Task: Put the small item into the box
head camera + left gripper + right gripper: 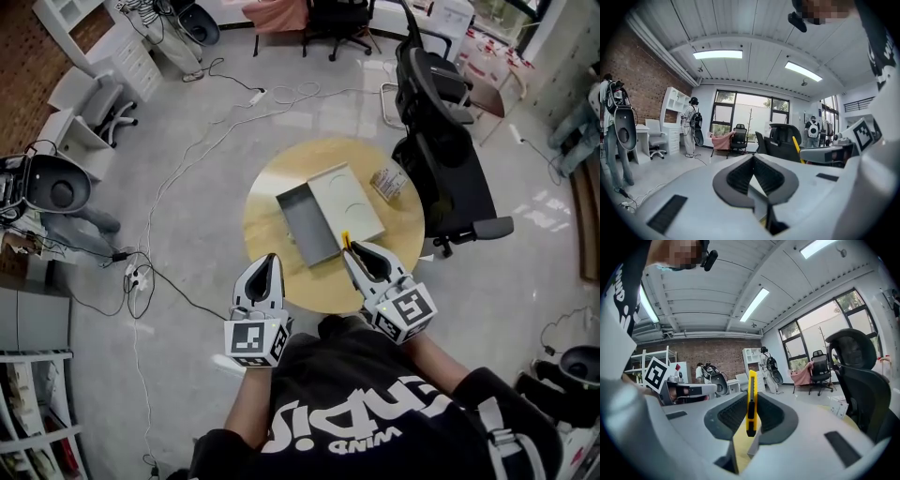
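Clamping a slim yellow plastic utility knife point(751, 404), the right gripper point(751, 397) has its dark ribbed fingers point(731, 414) closed narrow on the knife's flat sides. The knife stands upright between them, with its top poking up past the fingertips. In the head view the right gripper point(354, 251) hangs over the near edge of the round pale wooden desk point(267, 239). There the yellow knife point(345, 240) shows just beside the near right corner of the open grey rectangular box point(309, 223).

The box lies near the middle of the desk and nothing shows inside it. A flat white rectangular lid point(349, 200) lies against its right side. A small printed packet point(388, 182) rests near the desk's far right edge, well apart from both grippers.

The left gripper point(271, 258) hovers by the desk's near left edge, close to the person's body. Its own view shows the left gripper point(752, 158) with its fingers point(738, 177) brought together at the tips and nothing between them.

A black mesh office chair point(445, 159) stands on the grey floor just beyond the desk's right side. Cables trail across the floor to the left.
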`<state>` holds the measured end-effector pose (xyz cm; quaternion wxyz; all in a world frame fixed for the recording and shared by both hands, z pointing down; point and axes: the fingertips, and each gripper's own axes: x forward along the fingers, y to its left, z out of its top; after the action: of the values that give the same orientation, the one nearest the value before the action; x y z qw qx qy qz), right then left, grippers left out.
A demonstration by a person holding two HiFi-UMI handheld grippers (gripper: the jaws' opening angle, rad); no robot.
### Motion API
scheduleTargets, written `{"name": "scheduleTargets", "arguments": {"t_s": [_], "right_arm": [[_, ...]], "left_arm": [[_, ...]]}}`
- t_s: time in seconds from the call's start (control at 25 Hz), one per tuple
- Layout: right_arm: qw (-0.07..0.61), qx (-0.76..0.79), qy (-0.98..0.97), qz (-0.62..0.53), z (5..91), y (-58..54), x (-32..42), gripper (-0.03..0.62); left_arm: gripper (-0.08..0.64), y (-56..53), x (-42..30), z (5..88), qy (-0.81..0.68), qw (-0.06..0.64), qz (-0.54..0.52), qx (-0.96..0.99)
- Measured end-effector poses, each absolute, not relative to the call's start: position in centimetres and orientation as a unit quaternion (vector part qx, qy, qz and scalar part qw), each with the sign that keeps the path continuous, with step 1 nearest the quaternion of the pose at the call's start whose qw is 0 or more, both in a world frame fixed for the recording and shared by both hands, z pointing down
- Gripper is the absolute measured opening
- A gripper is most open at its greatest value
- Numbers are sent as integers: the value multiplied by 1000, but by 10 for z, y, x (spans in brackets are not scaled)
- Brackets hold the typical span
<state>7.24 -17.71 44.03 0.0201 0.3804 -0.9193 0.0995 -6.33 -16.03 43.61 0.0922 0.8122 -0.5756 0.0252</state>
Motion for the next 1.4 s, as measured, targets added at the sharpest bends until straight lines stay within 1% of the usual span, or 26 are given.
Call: {"name": "scheduleTargets", "arguments": {"t_s": [0.52,0.8,1.04,1.4], "right_arm": [[15,401,-910,102,438,-218,47,57],[26,404,-907,116,454,-237,35,57],[70,393,-908,126,489,-254,18,57],[157,377,-897,169,565,-277,4,57]], "left_arm": [[9,-195,-81,434,-552,91,36,828],[9,-213,-81,437,-536,92,33,838],[9,-222,-83,442,-535,98,32,839],[9,-228,-88,451,-539,102,35,835]]}}
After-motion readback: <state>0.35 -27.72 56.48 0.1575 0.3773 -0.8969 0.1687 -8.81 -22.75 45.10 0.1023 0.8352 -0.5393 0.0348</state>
